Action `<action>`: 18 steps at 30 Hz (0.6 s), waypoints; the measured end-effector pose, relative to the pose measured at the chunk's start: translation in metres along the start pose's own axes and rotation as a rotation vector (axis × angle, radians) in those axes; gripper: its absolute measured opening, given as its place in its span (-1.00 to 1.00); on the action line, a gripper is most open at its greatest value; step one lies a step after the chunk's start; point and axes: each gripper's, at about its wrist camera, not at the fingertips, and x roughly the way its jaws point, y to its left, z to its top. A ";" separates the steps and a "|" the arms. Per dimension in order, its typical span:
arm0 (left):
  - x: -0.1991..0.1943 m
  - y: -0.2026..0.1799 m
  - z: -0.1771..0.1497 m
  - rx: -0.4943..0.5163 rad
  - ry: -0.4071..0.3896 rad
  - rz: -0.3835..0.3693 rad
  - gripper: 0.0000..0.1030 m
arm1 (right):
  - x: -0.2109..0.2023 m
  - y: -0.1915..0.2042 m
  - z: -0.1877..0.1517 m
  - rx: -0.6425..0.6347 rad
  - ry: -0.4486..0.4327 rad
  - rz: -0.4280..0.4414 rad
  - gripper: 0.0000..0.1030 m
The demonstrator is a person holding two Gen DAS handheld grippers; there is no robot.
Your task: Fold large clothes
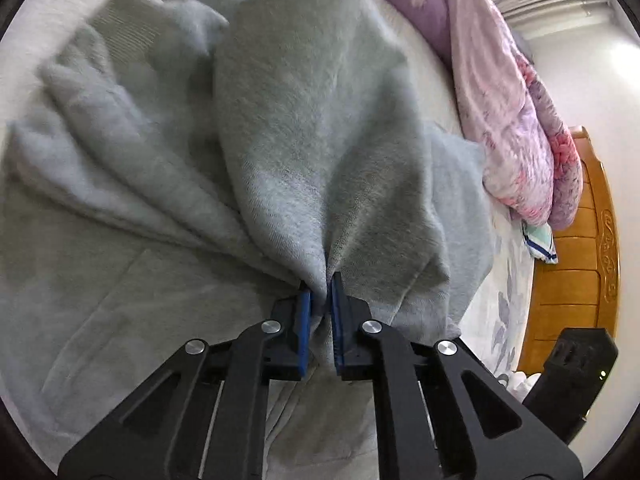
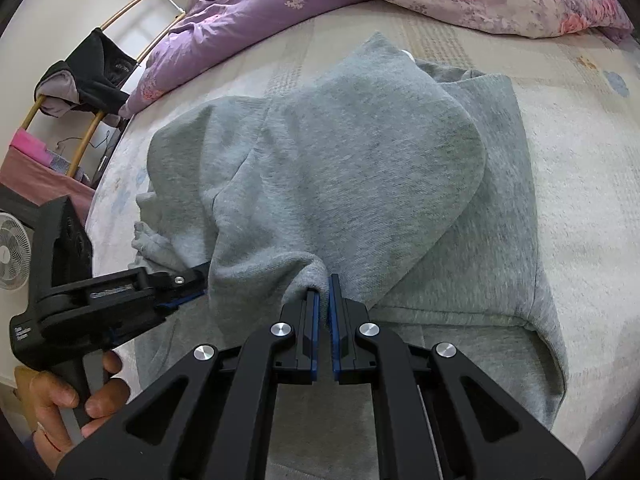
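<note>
Blue rubber pads line the left gripper [image 1: 320, 296], whose jaws are pinched on a bunched fold of the grey sweatshirt [image 1: 304, 120]; the right gripper [image 2: 324, 300] clamps a rolled hem of the same garment [image 2: 340, 168] in the same way; beyond both sets of jaws the cloth is soft brushed fleece, fuzzy, with faint knit ribbing; it lies on the pale bed sheet [image 2: 580, 200], partly doubled over, its long axis running away from the jaws towards the purple duvet [image 2: 248, 20]; a rounded flap drapes over the flat layer beneath; only the right wrist view shows the left gripper [image 2: 196, 284] from the side, biting the cloth's edge left of the right jaws, with a hand [image 2: 76, 404] on its handle, plus a white fan [image 2: 12, 256]; only the left wrist view shows the carved wooden headboard [image 1: 576, 272], right of its jaws.
</note>
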 end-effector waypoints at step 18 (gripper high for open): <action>-0.028 0.036 -0.018 0.004 0.084 0.070 -0.12 | -0.014 0.002 -0.002 -0.006 0.137 0.030 -0.74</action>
